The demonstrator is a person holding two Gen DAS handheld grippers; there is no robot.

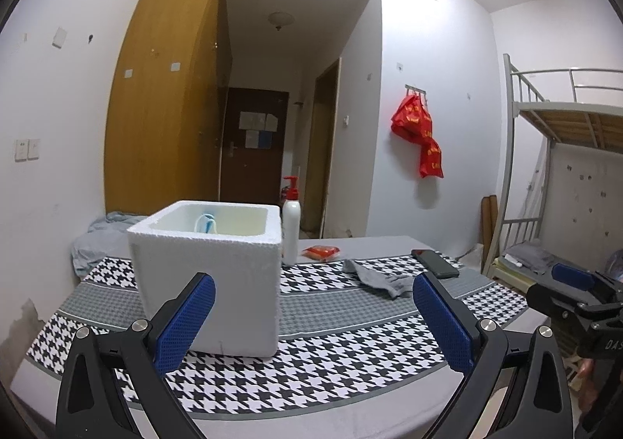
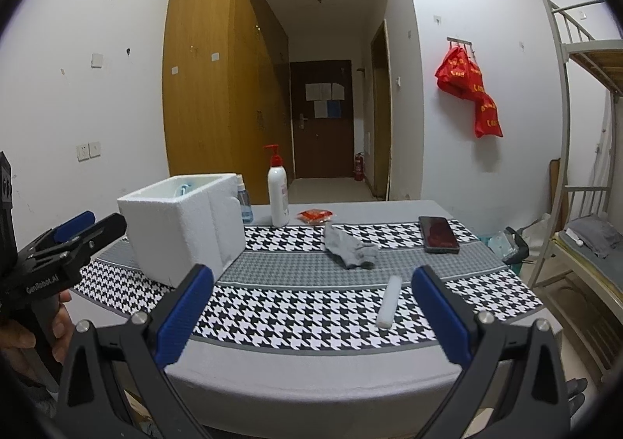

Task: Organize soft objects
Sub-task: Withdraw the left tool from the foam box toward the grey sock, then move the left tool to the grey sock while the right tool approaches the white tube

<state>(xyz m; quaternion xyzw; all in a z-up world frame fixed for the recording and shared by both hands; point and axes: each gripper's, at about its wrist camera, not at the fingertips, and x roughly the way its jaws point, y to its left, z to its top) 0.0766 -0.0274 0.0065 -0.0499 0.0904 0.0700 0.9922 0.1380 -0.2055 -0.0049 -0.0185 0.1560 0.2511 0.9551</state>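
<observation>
A white foam box (image 1: 210,275) (image 2: 183,224) stands on the left of a table with a houndstooth cloth (image 1: 331,357) (image 2: 296,310); something light blue and white shows inside it (image 1: 206,223). A crumpled grey sock (image 1: 375,277) (image 2: 350,244) lies mid-table, right of the box. My left gripper (image 1: 313,314) is open and empty, close in front of the box. My right gripper (image 2: 311,302) is open and empty over the table's near edge, short of the sock. Each gripper shows in the other's view: the right gripper (image 1: 576,283) and the left gripper (image 2: 78,232).
A white pump bottle (image 2: 278,193) (image 1: 291,224), a small blue bottle (image 2: 244,201), a red packet (image 2: 314,215) (image 1: 322,252), a black phone (image 2: 438,234) (image 1: 435,263) and a white stick-shaped item (image 2: 389,300) lie on the table. A bunk bed (image 2: 584,150) stands at right.
</observation>
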